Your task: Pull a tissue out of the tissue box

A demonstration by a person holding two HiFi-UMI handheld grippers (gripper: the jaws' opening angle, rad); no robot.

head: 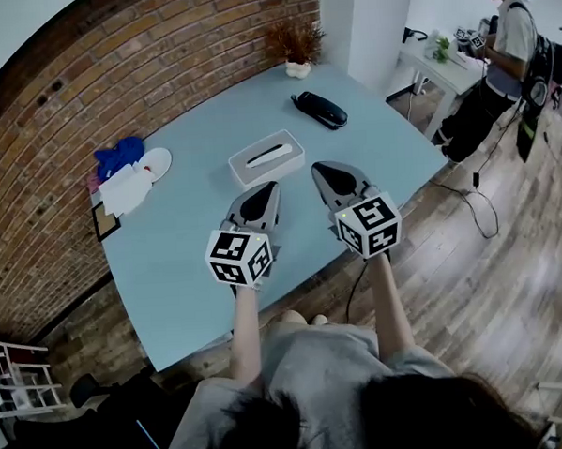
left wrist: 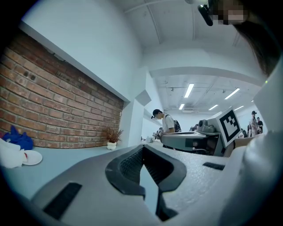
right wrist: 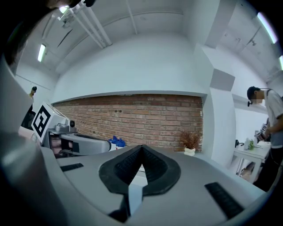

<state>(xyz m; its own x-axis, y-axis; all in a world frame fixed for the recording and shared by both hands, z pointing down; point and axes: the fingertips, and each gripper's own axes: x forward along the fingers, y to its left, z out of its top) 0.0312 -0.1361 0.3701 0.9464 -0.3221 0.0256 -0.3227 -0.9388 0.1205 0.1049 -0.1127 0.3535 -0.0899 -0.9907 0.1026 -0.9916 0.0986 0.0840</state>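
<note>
Two grippers, one in each of our hands, pointed level across a pale blue table (head: 170, 262). The left gripper (head: 266, 188) had its jaws closed tip to tip with nothing between them. The right gripper (head: 326, 169) was closed the same way and was also empty. The tissue box (head: 266, 158), pale with a dark slot on top, lay flat on the table. It was just ahead of the left gripper's tip and just to the left of the right one's, and we saw neither gripper gripping it. Farther back on the table lay a black case (head: 320, 110), well apart from the box. A dried plant in a white pot (head: 296, 47) stood at the far edge. Near the table's left edge, by the brick wall (head: 59, 118), lay a blue cloth (head: 120, 155), a white dish (head: 155, 163) and a white cloth (head: 125, 191), close together. Off to the right, a person (head: 505, 48) stood at a white desk (head: 447, 69).
</note>
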